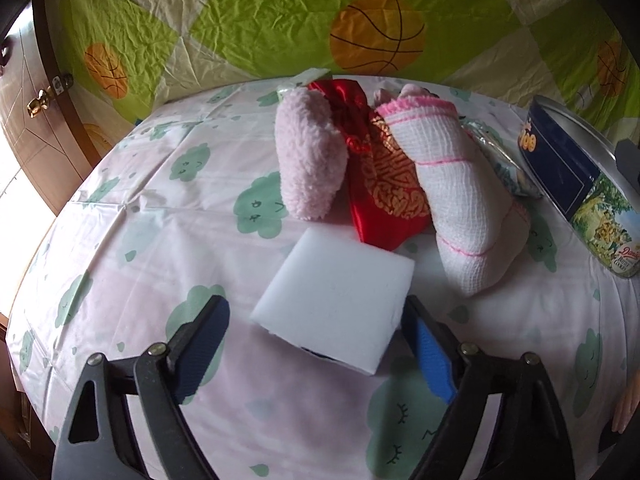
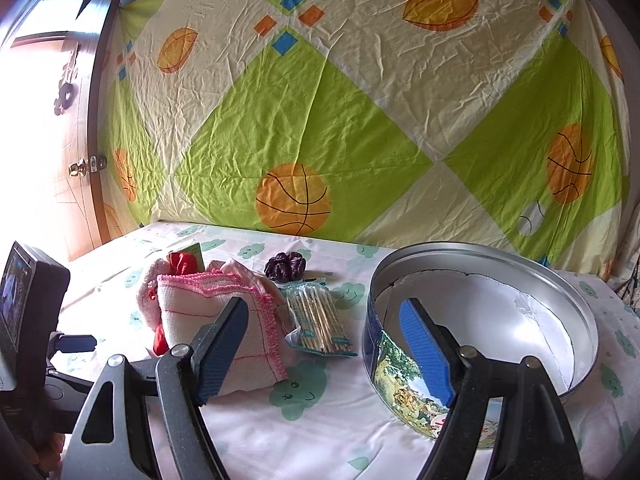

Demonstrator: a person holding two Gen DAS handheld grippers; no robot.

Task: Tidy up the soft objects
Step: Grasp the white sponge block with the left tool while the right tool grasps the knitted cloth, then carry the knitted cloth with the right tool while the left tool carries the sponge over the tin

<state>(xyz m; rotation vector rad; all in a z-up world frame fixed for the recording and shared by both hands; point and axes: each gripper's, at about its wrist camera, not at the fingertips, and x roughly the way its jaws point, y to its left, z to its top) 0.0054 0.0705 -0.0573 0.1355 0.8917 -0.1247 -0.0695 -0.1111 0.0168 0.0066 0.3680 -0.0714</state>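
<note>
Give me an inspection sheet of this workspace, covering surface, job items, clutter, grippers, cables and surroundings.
Surface: tablecloth with green cloud print, creased.
Job's things: white sponge block lies flat between the left fingers; fluffy pink item, red satin pouch and white knitted cloth lie side by side behind it; open round cookie tin holds nothing visible.
Clutter: cotton swab packet, dark purple scrunchie-like item, small green box.
Grippers: left hand-held gripper open around the sponge; right hand-held gripper open, holding nothing.
Cables: nothing seen.
Surroundings: basketball-print sheet as backdrop, wooden door at left.
</note>
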